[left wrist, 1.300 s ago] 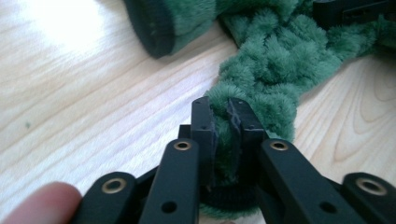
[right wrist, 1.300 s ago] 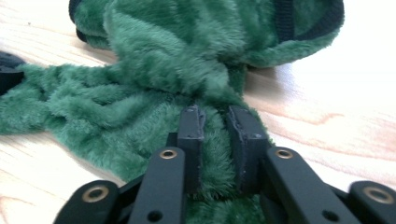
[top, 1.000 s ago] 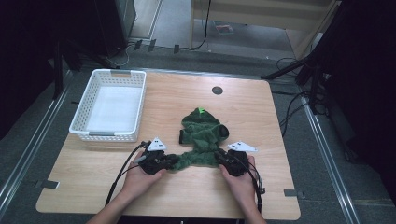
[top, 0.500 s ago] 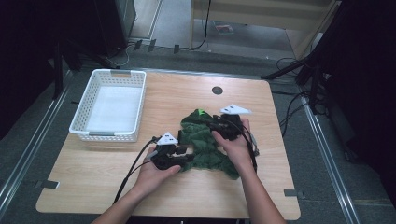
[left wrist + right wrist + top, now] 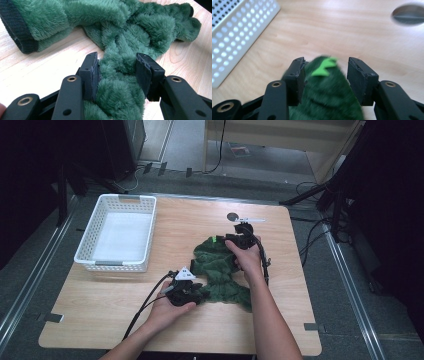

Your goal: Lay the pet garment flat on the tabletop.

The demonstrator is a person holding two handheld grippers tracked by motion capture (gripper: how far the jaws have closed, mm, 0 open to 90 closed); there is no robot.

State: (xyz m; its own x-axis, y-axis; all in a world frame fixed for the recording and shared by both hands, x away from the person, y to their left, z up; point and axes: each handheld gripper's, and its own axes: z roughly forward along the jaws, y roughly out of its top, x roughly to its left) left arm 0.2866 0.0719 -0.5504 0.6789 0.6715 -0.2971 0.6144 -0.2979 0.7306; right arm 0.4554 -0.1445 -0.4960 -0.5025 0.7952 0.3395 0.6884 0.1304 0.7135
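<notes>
The green fleece garment (image 5: 220,270) lies bunched mid-table. My left claw (image 5: 117,72) grips a fold of it at the near edge; its view shows a dark cuff (image 5: 17,30). My right claw (image 5: 325,75) pinches the far end, its bright green tag (image 5: 324,67) showing. Farther left sits the white basket (image 5: 117,232).

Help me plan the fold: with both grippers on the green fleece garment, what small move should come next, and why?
Probably draw the right gripper toward the left gripper. The green fleece garment lies bunched on the table, one part between the right fingers near the far end and another between the left fingers at the near end, so bringing them together would likely double it over.
</notes>
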